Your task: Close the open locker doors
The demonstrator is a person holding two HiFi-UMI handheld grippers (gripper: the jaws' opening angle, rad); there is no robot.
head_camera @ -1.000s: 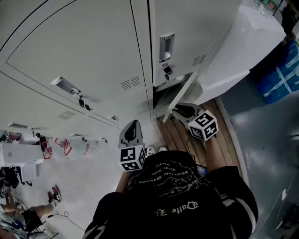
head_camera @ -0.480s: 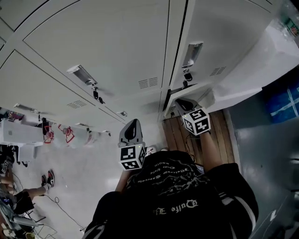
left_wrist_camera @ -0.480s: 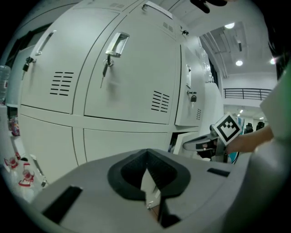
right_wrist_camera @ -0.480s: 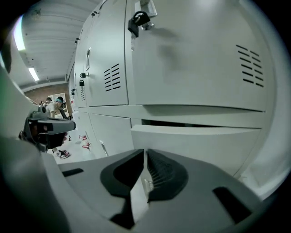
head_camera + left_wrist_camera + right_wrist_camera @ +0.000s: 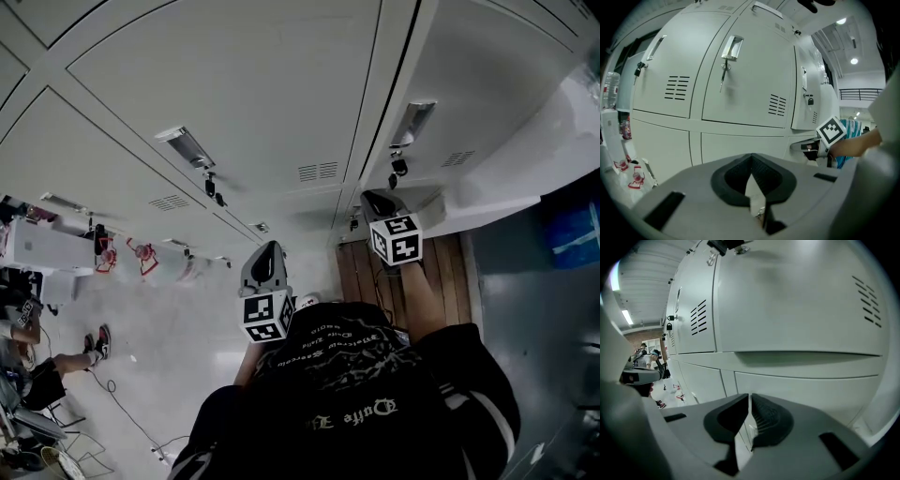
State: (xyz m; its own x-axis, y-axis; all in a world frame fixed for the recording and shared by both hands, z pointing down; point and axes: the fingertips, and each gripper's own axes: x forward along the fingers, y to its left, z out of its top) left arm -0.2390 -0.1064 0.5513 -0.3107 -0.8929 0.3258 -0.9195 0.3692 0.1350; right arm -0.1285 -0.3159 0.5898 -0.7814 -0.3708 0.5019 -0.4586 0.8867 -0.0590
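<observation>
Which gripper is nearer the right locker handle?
Right. The right gripper, jaws just closing on nothing, sits just below that handle; the left gripper is farther, down-left.

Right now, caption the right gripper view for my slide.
Right tongs, just closing with nothing between them, aimed at a lower locker door under a vented upper door.

- The locker doors [image 5: 234, 84] were pale grey, with dark vent slits.
- Each marker cube [image 5: 395, 239] bore black-and-white squares.
- The fingers [image 5: 771, 420] were black.
- The shirt [image 5: 356, 412] was black with pale lettering.
- The floor planks [image 5: 359, 272] were brown.
</observation>
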